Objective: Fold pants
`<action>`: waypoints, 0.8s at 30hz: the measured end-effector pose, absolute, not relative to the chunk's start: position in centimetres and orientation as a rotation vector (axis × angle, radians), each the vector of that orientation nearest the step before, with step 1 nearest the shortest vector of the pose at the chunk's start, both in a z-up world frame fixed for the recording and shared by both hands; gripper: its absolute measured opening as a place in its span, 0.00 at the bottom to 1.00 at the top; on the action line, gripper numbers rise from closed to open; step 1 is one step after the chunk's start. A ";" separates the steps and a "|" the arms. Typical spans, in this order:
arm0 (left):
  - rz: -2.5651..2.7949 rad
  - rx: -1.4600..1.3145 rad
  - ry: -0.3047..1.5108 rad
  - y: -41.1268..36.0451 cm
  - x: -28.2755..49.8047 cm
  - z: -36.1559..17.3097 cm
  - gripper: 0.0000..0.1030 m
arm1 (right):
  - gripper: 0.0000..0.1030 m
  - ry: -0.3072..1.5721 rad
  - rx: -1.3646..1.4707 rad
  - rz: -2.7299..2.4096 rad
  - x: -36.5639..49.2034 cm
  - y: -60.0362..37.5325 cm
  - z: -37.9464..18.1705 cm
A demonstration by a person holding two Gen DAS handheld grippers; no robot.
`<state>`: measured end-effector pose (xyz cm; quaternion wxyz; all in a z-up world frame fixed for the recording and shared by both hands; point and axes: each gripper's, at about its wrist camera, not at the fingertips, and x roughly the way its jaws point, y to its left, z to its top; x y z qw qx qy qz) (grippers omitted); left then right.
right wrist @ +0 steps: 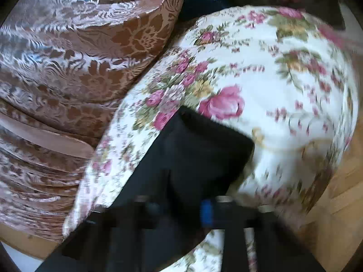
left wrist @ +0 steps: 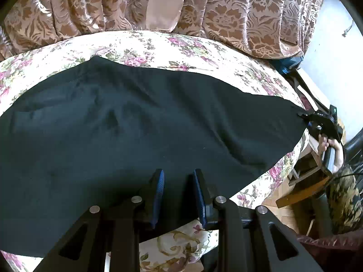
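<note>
The pants (left wrist: 136, 124) lay spread on the floral bed (left wrist: 181, 47), no cross fold yet. Left gripper (left wrist: 178, 195) hovered open; right gripper (left wrist: 304, 115) pinched the hem.

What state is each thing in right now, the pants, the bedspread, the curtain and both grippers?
black pants: spread flat on the bed, not yet folded
floral bedspread: lying under the pants
patterned curtain: hanging in pleats behind the bed
left gripper: partly open over the pants, holding nothing
right gripper: at the pants' far end, grip unclear
</note>
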<state>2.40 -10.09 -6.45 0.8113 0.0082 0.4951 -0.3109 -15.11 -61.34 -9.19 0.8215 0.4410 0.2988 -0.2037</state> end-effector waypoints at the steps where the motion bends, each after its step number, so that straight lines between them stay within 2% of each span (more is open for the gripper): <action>1: -0.663 0.018 1.054 -10.1 2.4 -6.4 0.25 | 0.10 0.641 0.920 -0.437 -14.8 -61.4 -8.9; 5: -0.643 0.019 1.044 -9.9 2.3 -6.3 0.25 | 0.08 0.514 0.797 -0.348 -15.0 -60.8 -4.7; 7: -0.635 0.013 1.053 -9.9 2.4 -6.6 0.25 | 0.08 0.510 0.781 -0.370 -14.9 -61.4 -4.1; 12: -0.637 0.019 1.061 -9.9 2.4 -6.9 0.25 | 0.08 0.695 0.850 -0.461 -14.4 -63.4 -9.4; 17: -0.648 0.045 1.055 -10.1 2.2 -6.6 0.25 | 0.09 0.644 0.954 -0.457 -16.4 -63.5 -10.9; 20: -0.637 0.034 1.064 -9.9 2.5 -6.9 0.25 | 0.13 0.641 1.014 -0.444 -17.0 -64.3 -11.4; 22: -0.635 0.028 1.059 -9.8 2.3 -6.8 0.25 | 0.21 0.628 1.025 -0.443 -17.4 -64.3 -10.9; 24: -0.638 0.025 1.048 -9.8 2.0 -6.6 0.25 | 0.38 0.617 1.002 -0.458 -17.9 -63.5 -9.8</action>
